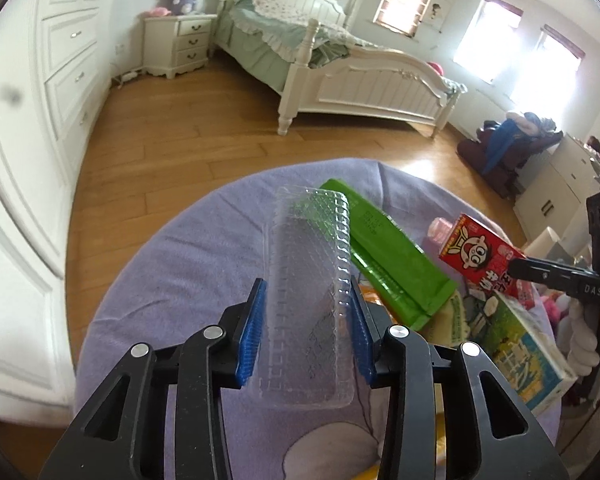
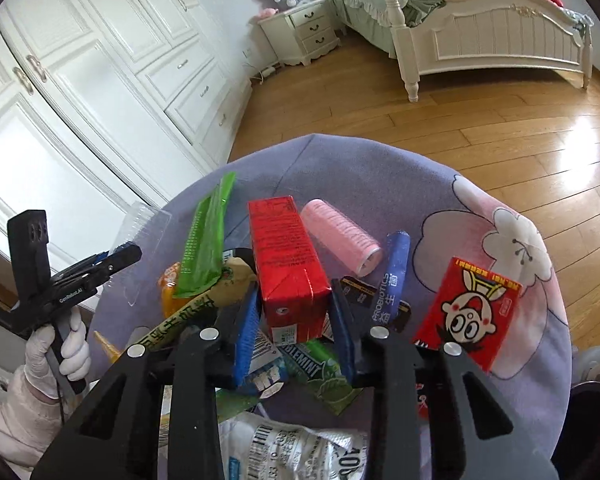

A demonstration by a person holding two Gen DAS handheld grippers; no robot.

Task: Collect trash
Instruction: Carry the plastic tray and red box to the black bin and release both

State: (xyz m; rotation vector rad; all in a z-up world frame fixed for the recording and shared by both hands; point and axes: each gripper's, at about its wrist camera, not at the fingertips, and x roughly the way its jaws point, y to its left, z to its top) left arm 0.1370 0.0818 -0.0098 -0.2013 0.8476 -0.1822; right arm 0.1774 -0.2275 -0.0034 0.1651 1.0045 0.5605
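Observation:
My left gripper is shut on a clear plastic tray, held above a purple cushion. The tray also shows in the right wrist view, with the left gripper at the far left. My right gripper is shut on a red milk carton, held over the trash pile. That carton shows in the left wrist view at the right gripper's tips. A green wrapper lies on the cushion.
On the cushion lie a second red carton, a pink hair roller, a blue probiotics stick, a mint gum pack and a crumpled white wrapper. Beyond are wood floor, a white bed and wardrobes.

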